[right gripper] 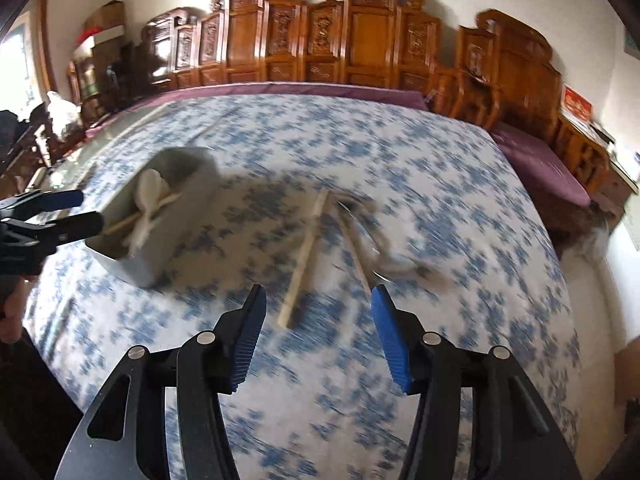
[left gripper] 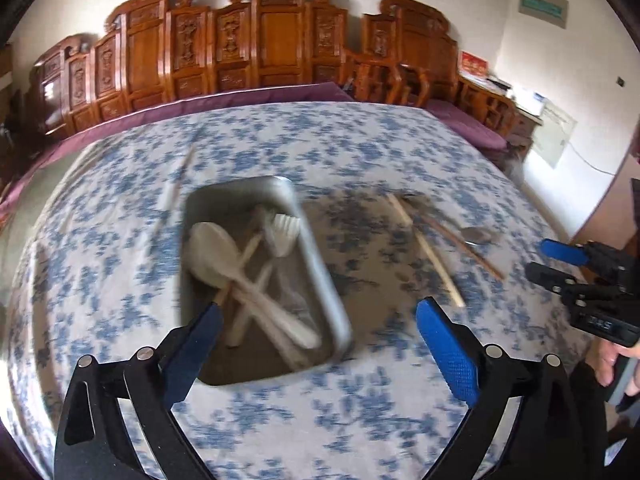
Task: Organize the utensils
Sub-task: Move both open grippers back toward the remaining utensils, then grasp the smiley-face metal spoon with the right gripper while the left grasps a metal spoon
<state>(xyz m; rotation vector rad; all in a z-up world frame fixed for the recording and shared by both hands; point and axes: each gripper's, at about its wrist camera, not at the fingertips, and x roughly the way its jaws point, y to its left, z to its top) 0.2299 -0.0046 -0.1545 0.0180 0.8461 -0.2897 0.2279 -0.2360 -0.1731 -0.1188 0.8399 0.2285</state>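
Observation:
A grey metal tray (left gripper: pixel 320 264) sits on the blue floral tablecloth and holds a white spoon (left gripper: pixel 216 248), a white fork (left gripper: pixel 284 232) and a light chopstick. My left gripper (left gripper: pixel 320 316) is open above the tray's near end. The tray also shows in the right wrist view (right gripper: pixel 188 204). A light chopstick (right gripper: pixel 304 256), a brown chopstick (right gripper: pixel 356 252) and a metal spoon (right gripper: pixel 396 264) lie on the cloth to the tray's right. My right gripper (right gripper: pixel 318 300) is open and empty just above their near ends.
Another chopstick (left gripper: pixel 176 184) lies on the cloth left of the tray. Carved wooden chairs (left gripper: pixel 264 40) and purple cushions line the table's far edge. A side cabinet with papers (left gripper: pixel 520 108) stands at the right.

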